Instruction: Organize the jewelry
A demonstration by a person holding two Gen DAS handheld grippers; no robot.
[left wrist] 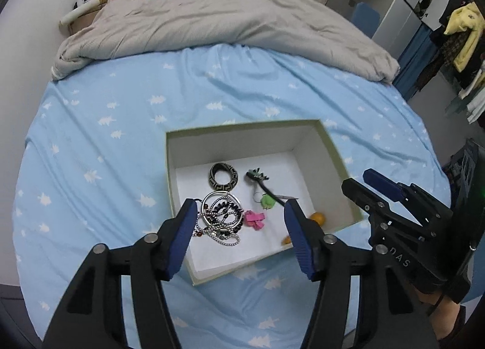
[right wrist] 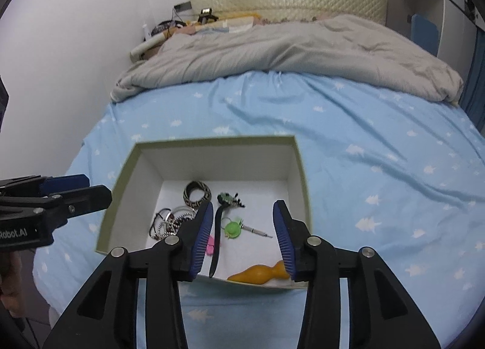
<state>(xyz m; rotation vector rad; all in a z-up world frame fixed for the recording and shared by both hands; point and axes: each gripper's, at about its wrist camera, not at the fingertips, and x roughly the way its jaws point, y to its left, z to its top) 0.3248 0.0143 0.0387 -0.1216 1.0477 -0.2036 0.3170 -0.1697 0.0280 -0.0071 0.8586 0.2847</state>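
Note:
An open box [left wrist: 242, 126] [right wrist: 212, 140] with a white inside and a pale green rim lies on the bed. In it are a patterned bangle [left wrist: 223, 176] [right wrist: 197, 194], a tangle of bead strings and hoops [left wrist: 222, 218] [right wrist: 171, 223], a pink piece [left wrist: 255, 219], a green charm [left wrist: 267, 201] [right wrist: 232, 228], a black strap with a green ornament [left wrist: 257, 174] [right wrist: 227, 199] and an orange piece [right wrist: 260, 273]. My left gripper [left wrist: 241, 209] hangs open above the tangle, gripping nothing. My right gripper [right wrist: 242, 209] is open over the box's near right part, also holding nothing.
The box rests on a light blue sheet [left wrist: 121, 136] with white tree prints. A grey duvet [left wrist: 212, 21] is bunched at the head of the bed. A white wall runs along the left side, and a wardrobe and hanging clothes [left wrist: 460, 30] stand at the right.

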